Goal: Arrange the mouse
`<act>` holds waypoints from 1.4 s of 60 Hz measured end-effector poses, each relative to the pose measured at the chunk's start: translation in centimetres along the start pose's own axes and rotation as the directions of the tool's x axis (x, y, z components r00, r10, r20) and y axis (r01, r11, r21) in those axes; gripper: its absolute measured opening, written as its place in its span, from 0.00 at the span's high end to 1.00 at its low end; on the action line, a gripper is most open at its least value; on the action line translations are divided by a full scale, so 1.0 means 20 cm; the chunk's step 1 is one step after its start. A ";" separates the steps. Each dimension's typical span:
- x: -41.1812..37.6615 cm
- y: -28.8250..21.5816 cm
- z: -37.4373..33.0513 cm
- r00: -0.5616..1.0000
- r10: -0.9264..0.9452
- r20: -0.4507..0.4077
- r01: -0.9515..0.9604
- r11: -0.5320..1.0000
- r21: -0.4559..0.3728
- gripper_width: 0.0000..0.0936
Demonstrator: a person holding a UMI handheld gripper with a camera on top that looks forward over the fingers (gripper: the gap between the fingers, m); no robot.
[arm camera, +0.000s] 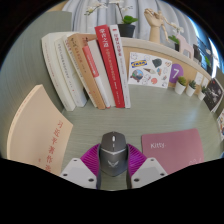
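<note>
1. a grey mouse (112, 152) is seen between the two fingers of the gripper (112, 172), at 6 o'clock in the view, its nose pointing toward 12 o'clock.
2. the purple pads (92, 158) are laid against the left and right flanks of the mouse, so it is pinched by both fingers.
3. the mouse is carried low over a pale wooden table (95, 125).
4. just to the 3 o'clock side of the mouse a dark red book (170, 148) is laid flat on the table.
5. toward 9 o'clock a tan booklet (42, 130) with red characters is laid at a slant.
6. beyond the fingers, toward 11 and 12 o'clock, a row of books (90, 70) is stood leaning, among them a red-spined book (108, 62).
7. toward 1 and 2 o'clock a picture card (148, 68) and small potted plants (185, 85) are set along the back of the table.
</note>
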State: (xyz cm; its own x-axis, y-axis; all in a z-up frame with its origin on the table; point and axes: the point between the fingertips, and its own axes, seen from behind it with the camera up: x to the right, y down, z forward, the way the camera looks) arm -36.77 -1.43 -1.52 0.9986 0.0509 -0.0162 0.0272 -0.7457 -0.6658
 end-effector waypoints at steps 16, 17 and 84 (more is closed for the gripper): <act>0.07 -0.23 -0.32 0.997 -0.081 0.004 0.080 0.996 0.034 0.63; 0.09 -0.28 -0.37 0.997 -0.080 0.001 0.079 0.996 0.050 0.63; 1.00 0.23 -0.24 0.999 0.026 0.030 -0.025 0.999 -0.032 0.47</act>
State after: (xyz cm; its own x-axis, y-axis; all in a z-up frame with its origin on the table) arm -16.54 -6.98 -1.30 0.9971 0.0509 -0.0558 0.0033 -0.7679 -0.6406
